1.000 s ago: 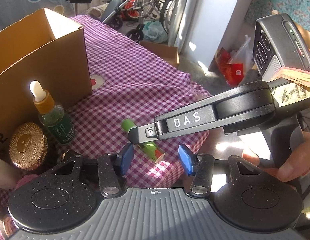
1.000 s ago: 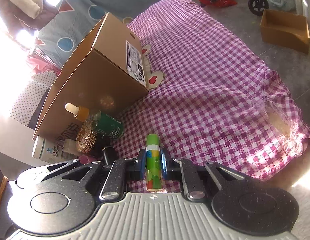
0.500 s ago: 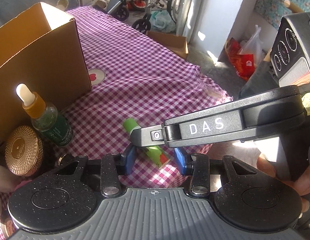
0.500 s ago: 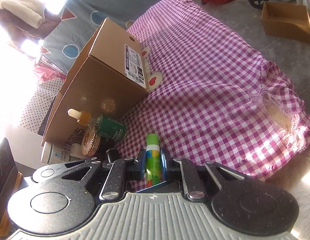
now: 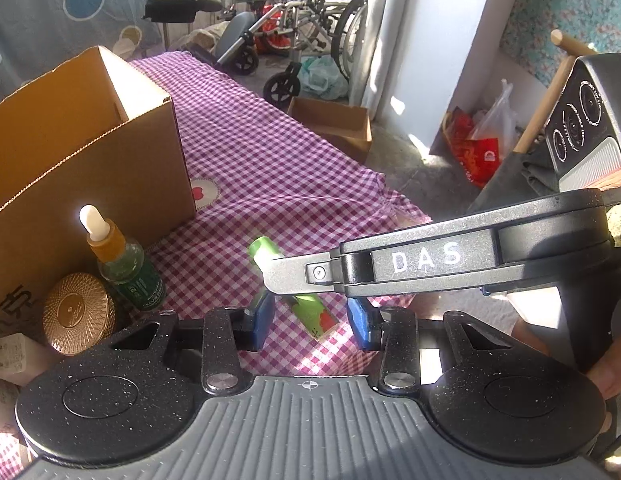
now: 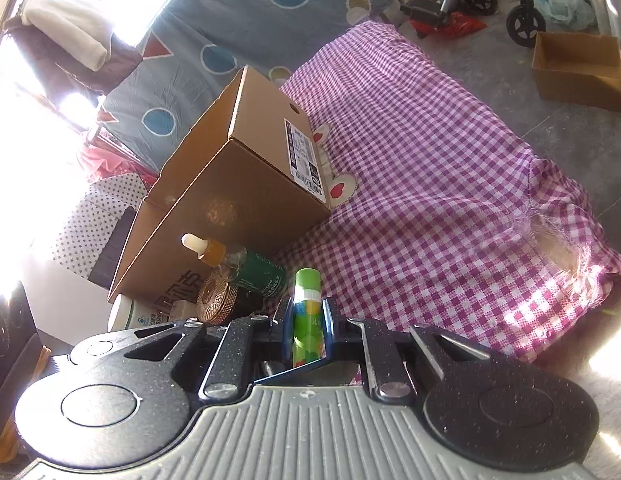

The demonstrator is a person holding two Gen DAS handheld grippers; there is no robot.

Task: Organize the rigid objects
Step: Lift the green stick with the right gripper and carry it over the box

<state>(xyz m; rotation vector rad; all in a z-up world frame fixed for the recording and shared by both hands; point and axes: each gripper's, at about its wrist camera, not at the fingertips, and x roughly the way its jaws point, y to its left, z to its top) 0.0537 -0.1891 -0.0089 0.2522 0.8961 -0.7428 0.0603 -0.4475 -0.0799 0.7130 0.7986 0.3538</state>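
Green tube [image 6: 306, 320], clamped between right tongs [image 6: 307, 330]

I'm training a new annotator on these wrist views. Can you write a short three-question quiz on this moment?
1. True or false: the right hand-held gripper is shut on the green tube.
2. What stands upright directly in front of the cardboard box?
A. a mug
B. a dropper bottle
C. a candle
3. Fill in: the left hand-held gripper holds ____ between its blue pads.

Key:
1. True.
2. B.
3. Nothing; the green tube seen between them is gripped by the right hand-held gripper.
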